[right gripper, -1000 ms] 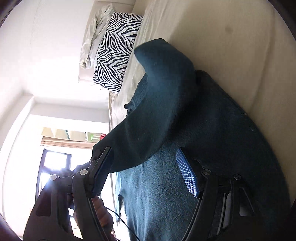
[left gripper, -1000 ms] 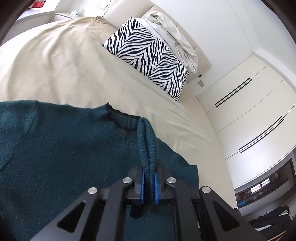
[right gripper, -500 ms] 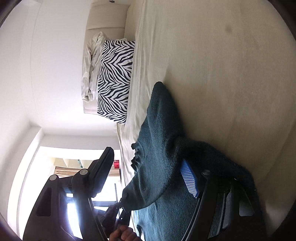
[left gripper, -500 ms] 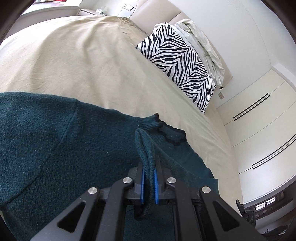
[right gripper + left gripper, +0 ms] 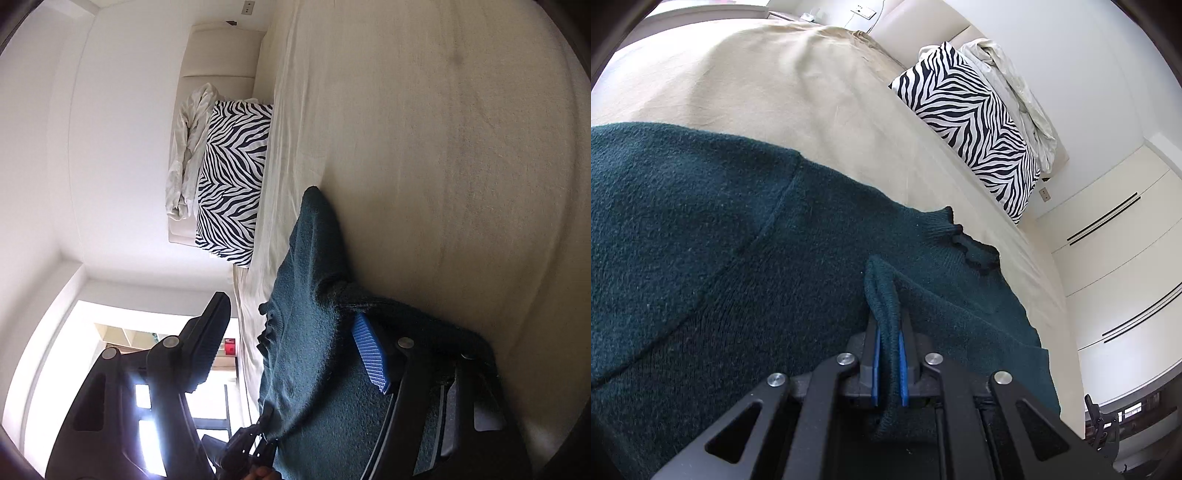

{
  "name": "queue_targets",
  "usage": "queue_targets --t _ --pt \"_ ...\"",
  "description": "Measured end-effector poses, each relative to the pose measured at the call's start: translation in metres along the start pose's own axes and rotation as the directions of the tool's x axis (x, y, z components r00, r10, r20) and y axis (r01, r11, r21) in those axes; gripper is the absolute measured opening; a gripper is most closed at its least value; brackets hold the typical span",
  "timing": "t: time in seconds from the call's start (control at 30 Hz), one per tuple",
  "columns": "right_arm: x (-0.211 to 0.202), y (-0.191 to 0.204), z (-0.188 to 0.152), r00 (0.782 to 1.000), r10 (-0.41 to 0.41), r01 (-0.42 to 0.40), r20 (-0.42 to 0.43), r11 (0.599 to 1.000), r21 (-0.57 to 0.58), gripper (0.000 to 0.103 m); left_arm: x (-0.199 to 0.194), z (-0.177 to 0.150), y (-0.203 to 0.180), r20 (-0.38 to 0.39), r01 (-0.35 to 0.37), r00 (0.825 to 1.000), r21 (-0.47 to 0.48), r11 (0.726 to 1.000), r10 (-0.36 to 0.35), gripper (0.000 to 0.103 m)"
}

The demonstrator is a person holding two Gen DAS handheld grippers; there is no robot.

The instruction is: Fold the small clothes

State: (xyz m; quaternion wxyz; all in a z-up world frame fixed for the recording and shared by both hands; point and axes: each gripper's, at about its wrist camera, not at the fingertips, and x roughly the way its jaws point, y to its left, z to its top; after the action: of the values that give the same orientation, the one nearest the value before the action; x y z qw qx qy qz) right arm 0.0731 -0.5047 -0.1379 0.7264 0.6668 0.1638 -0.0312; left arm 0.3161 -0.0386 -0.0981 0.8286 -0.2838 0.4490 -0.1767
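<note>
dark teal knitted wool fills the near half of both views: a small dark green-blue knit sweater (image 5: 701,258) lies spread on the beige bedspread (image 5: 775,81), its frilled neckline (image 5: 975,251) toward the right in the left wrist view.

starting at the left, the left gripper (image 5: 886,363) is clamped tight on a doubled ridge of the sweater's fabric, the two blue pads pressed against the knit with only cloth between them. compared with a second ago, the shoulder seam and sleeve panel have slid into the left of this view and the neckline has shifted rightward, so the pinched edge has been carried across the body of the garment. i judge this to be a fold being laid over.

further right, the right gripper (image 5: 291,345) stands wide open, holding nothing; its blue ribbed pad (image 5: 369,360) sits just over the knit. a second ago a raised flap of sweater hung between its fingers; now that flap lies lower, draped toward the bedspread, which suggests the release on that side is done.

far off, a zebra-striped pillow (image 5: 971,125) and a crumpled white sheet (image 5: 1015,85) lean at the cream headboard (image 5: 221,51). next, the left side probably needs to lower and let go.
</note>
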Motion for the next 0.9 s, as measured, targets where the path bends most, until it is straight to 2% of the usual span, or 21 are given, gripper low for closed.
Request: queue_targets --t 0.13,0.23,0.33,0.43,0.53,0.6,0.67,0.7,0.73,0.8,0.9 --pt "-0.006 0.002 -0.004 0.999 -0.027 0.027 -0.017 1.0 0.003 0.063 0.005 0.0 0.001 -0.011 -0.002 1.0 0.016 1.0 0.002 0.011" --pt "-0.023 0.011 -0.007 0.997 -0.071 0.071 -0.011 0.997 0.004 0.067 0.006 -0.003 0.001 -0.006 -0.001 1.0 0.039 0.999 0.001 0.012" --pt "-0.027 0.04 -0.004 0.995 -0.101 0.099 -0.013 0.989 -0.108 0.067 0.006 -0.005 0.0 0.0 -0.002 1.0 0.045 0.999 0.002 0.012" --pt "0.0 0.07 0.006 0.99 -0.117 0.097 -0.078 0.969 -0.225 0.067 0.005 -0.007 0.004 0.008 0.014 1.0 0.033 0.999 -0.014 0.012" --pt "0.043 0.081 0.022 0.978 -0.126 0.08 -0.163 0.961 -0.263 0.067 0.006 -0.01 0.005 0.021 0.012 1.0 0.053 0.999 -0.013 0.012" --pt "0.071 0.075 0.033 0.964 -0.16 0.102 -0.215 0.961 -0.259 0.067 0.007 -0.011 0.005 0.025 0.01 1.0 0.056 0.998 -0.011 0.012" --pt "0.087 0.057 0.038 0.947 -0.24 0.181 -0.215 0.948 -0.263 0.065 0.007 -0.012 0.005 0.028 0.01 1.0 0.059 0.998 -0.011 0.013" --pt "0.091 0.045 0.038 0.941 -0.248 0.184 -0.23 0.946 -0.266 0.063 0.008 -0.011 0.006 0.029 0.013 0.999 0.056 0.998 -0.015 0.013" --pt "0.088 0.038 0.038 0.951 -0.22 0.156 -0.219 0.948 -0.276 0.057 0.008 -0.011 0.007 0.029 0.017 0.999 0.052 0.998 -0.019 0.013" --pt "0.075 0.036 0.033 0.964 -0.152 0.074 -0.218 0.942 -0.327 0.056 0.007 -0.01 0.008 0.027 0.024 0.999 0.044 0.999 -0.025 0.013" --pt "0.054 0.035 0.028 0.962 -0.179 0.093 -0.208 0.926 -0.367 0.057 -0.004 -0.004 0.009 -0.002 0.044 0.999 0.003 0.999 -0.044 0.017"
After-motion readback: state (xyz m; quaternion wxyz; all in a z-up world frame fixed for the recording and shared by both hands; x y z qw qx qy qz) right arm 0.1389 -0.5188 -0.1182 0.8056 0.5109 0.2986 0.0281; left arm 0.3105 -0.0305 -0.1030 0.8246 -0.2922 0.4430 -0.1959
